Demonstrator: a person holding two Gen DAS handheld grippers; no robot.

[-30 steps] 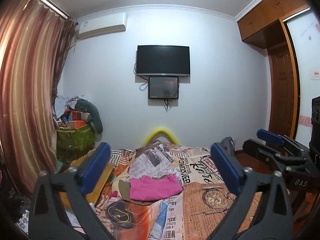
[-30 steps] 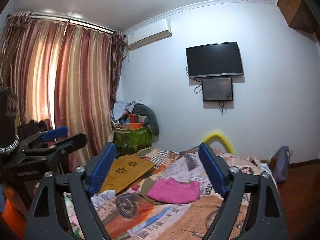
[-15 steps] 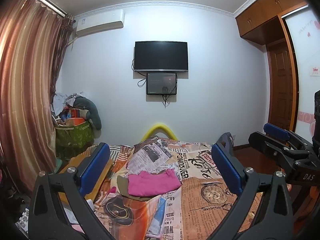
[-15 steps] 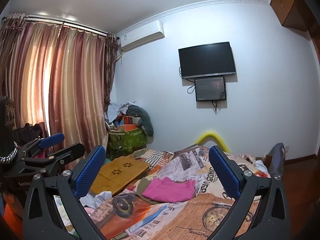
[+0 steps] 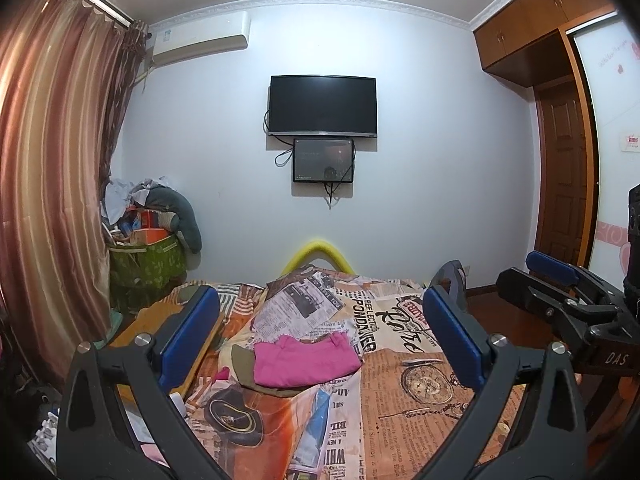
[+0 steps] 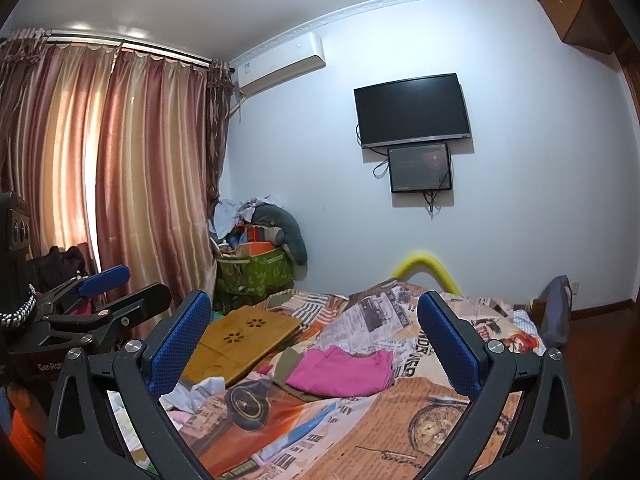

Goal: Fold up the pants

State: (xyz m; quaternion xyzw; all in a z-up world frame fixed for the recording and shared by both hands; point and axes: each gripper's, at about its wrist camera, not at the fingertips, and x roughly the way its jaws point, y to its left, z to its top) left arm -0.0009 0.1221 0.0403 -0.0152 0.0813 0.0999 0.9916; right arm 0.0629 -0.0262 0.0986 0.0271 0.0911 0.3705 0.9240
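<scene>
Pink pants (image 5: 306,364): on the bed (image 5: 420,392), mid-spread, lying as a compact flat rectangle atop an olive garment (image 5: 240,360); judged already folded, or nearly so; waistband side toward the far wall; possibly only a tidy-up or a further garment left, not certain from these views; left gripper (image 5: 320,336): jaws spread wide, nothing between the blue pads (image 5: 188,336), well short of the pants, raised above the bed; right gripper (image 6: 314,344): jaws at full spread, empty, likewise held back and aimed roughly level at the far wall; neither touching cloth; each gripper visible at the edge of the other's view, side by side; bed cover: newsprint and orange print with clock and hat motifs, rumpled toward the far end; wooden lap tray (image 6: 240,340) on the bed's window side, beside the olive garment; white crumpled cloth (image 6: 196,392) near the tray's near corner; yellow foam arch (image 5: 318,254) at the bed's foot; room: TV (image 5: 322,106) on the white wall, small screen (image 5: 323,160) just under it; air conditioner (image 5: 200,38) high by the striped curtains (image 5: 52,184); green bag (image 5: 148,260) piled with clutter in the corner; wooden wardrobe and door (image 5: 560,184) on the opposite side; dark bag (image 6: 558,312) at the bed's far corner
</scene>
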